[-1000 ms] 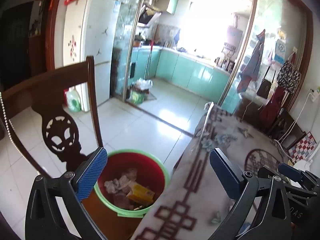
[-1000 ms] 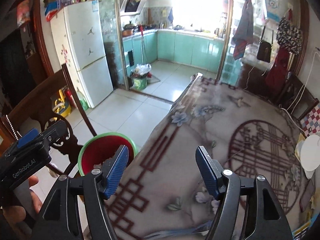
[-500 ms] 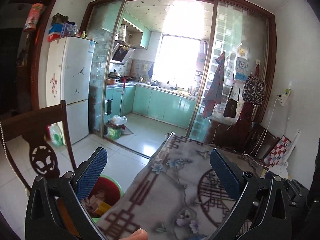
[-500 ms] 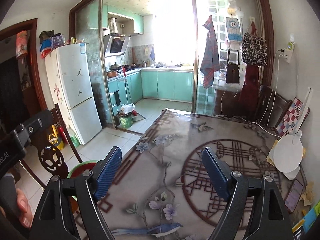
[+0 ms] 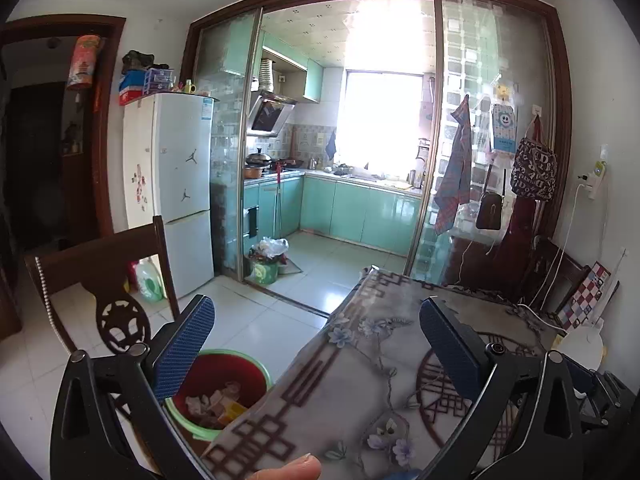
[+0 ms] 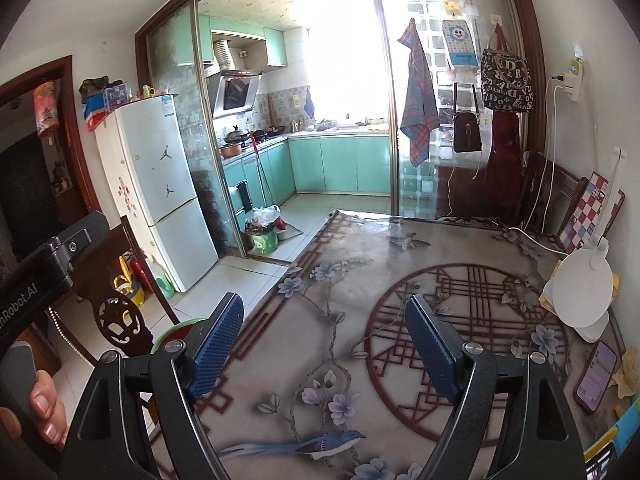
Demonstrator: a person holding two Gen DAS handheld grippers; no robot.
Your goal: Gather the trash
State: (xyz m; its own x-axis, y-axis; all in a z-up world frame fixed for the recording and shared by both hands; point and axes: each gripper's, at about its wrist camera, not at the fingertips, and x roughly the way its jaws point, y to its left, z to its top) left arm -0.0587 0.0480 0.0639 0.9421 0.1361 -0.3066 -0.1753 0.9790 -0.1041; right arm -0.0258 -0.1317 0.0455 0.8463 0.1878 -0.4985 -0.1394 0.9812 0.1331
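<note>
Left gripper (image 5: 316, 344): fingers spread wide, blue pads facing each other with nothing between them. It hangs over the near left edge of the table (image 5: 360, 392), one finger above the floor side, the other above the tabletop.

Right gripper (image 6: 324, 336): fingers likewise spread, empty, held above the tabletop near its left edge.

Trash bin (image 5: 224, 392): a red bucket with a green rim, standing on the tiled floor just beside the table's left edge, between the table and a dark wooden chair (image 5: 100, 280). It holds crumpled paper scraps (image 5: 218, 396) and a yellow piece (the exact item cannot be made out). From the right wrist view only a sliver of the bin's rim (image 6: 172, 332) shows behind the left finger.

Table surface: covered by a glossy cloth with floral and lattice print. At the far right side sit a white lamp with a round head (image 6: 580, 292) and a phone (image 6: 596, 376) lying flat, with yellowish scraps (image 6: 624, 372) just beside the phone.

Surroundings: a white fridge (image 6: 160, 184) stands against the wall left of the kitchen doorway; a second green bin with a bag (image 6: 264, 236) sits at the doorway threshold.
</note>
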